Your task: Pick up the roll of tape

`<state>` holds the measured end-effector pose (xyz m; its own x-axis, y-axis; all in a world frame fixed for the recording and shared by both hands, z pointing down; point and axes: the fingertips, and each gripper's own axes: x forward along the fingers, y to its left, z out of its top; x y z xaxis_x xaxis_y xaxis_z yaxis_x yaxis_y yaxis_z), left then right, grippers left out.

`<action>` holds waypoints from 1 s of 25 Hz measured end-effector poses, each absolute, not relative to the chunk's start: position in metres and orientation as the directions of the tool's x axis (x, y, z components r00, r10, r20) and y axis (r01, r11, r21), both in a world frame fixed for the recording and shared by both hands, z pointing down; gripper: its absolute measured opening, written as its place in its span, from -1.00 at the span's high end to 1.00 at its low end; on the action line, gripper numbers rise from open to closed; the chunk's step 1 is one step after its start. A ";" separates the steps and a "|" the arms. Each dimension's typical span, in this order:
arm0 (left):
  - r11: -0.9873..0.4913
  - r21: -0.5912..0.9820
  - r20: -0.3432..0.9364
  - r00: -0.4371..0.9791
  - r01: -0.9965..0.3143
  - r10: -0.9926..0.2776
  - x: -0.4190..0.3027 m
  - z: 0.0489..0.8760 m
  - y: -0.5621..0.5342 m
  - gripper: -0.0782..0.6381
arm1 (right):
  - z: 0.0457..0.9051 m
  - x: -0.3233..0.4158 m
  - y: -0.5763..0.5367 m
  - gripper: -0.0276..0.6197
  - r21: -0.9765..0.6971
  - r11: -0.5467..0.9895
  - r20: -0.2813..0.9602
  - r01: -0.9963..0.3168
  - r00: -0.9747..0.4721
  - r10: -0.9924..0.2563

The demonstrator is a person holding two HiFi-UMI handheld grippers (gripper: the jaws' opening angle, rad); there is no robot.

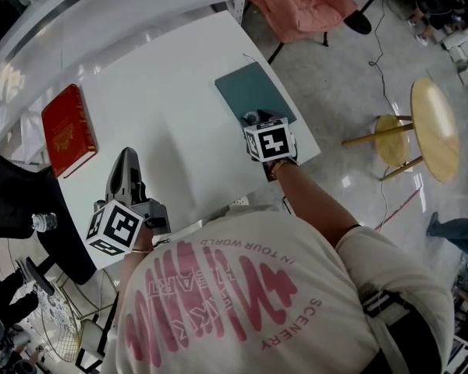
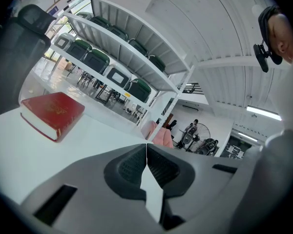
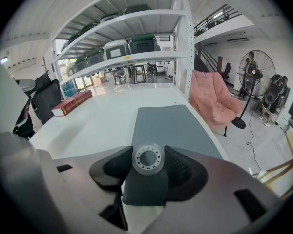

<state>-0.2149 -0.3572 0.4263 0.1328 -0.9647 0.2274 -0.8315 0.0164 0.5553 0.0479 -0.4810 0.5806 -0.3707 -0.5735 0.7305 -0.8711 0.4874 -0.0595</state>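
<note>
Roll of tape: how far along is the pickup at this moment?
Done: the right claw sits closed on the roll of tape, pads against both its sides. In hand: the roll is held over the dark mat; whether it is clear of the mat can't be told. Left: a clear lift away. The left claw is shut and empty.

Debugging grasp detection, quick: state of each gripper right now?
Left gripper: closed, empty.
Right gripper: closed on the roll of tape.

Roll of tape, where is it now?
The roll of tape is gripped by the right gripper, central in its view, over the near end of the dark green mat.
</note>
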 end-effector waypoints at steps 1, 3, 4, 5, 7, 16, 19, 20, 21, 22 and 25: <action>0.015 0.552 0.228 0.133 -0.834 -0.965 -0.215 0.426 -0.357 0.71 | 0.580 0.048 -0.481 0.24 -0.061 0.485 0.730 -0.872 -0.371 -0.574; 0.014 0.550 0.227 0.133 -0.835 -0.965 -0.214 0.425 -0.357 0.71 | 0.579 0.048 -0.481 0.24 -0.065 0.480 0.728 -0.875 -0.371 -0.577; 0.014 0.550 0.227 0.134 -0.835 -0.965 -0.214 0.424 -0.357 0.71 | 0.579 0.048 -0.481 0.24 -0.067 0.478 0.727 -0.876 -0.371 -0.578; 0.013 0.551 0.227 0.135 -0.834 -0.965 -0.214 0.425 -0.357 0.71 | 0.579 0.049 -0.481 0.24 -0.068 0.476 0.727 -0.877 -0.370 -0.578; 0.012 0.552 0.227 0.136 -0.834 -0.964 -0.214 0.426 -0.356 0.71 | 0.579 0.048 -0.480 0.24 -0.067 0.474 0.728 -0.878 -0.368 -0.579; 0.019 0.560 0.228 0.132 -0.828 -0.965 -0.215 0.426 -0.357 0.71 | 0.576 0.049 -0.481 0.24 -0.056 0.477 0.728 -0.877 -0.363 -0.582; 0.021 0.561 0.228 0.130 -0.827 -0.965 -0.216 0.427 -0.357 0.71 | 0.574 0.047 -0.482 0.24 -0.057 0.479 0.723 -0.876 -0.367 -0.585; 0.021 0.562 0.227 0.129 -0.827 -0.965 -0.217 0.426 -0.356 0.71 | 0.573 0.046 -0.483 0.24 -0.057 0.479 0.721 -0.876 -0.368 -0.587; 0.022 0.562 0.227 0.129 -0.827 -0.965 -0.217 0.426 -0.356 0.71 | 0.571 0.045 -0.483 0.24 -0.058 0.479 0.719 -0.876 -0.369 -0.589; 0.021 0.562 0.226 0.129 -0.827 -0.965 -0.217 0.425 -0.355 0.71 | 0.570 0.044 -0.483 0.24 -0.058 0.479 0.717 -0.876 -0.371 -0.591; 0.022 0.562 0.222 0.125 -0.827 -0.967 -0.219 0.424 -0.353 0.71 | 0.565 0.043 -0.483 0.24 -0.061 0.479 0.709 -0.876 -0.376 -0.597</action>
<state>-0.2187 -0.3534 0.4236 0.1255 -0.9669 0.2220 -0.8269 0.0217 0.5619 0.0427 -0.4828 0.5653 -0.3756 -0.5972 0.7087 -0.8757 0.4790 -0.0606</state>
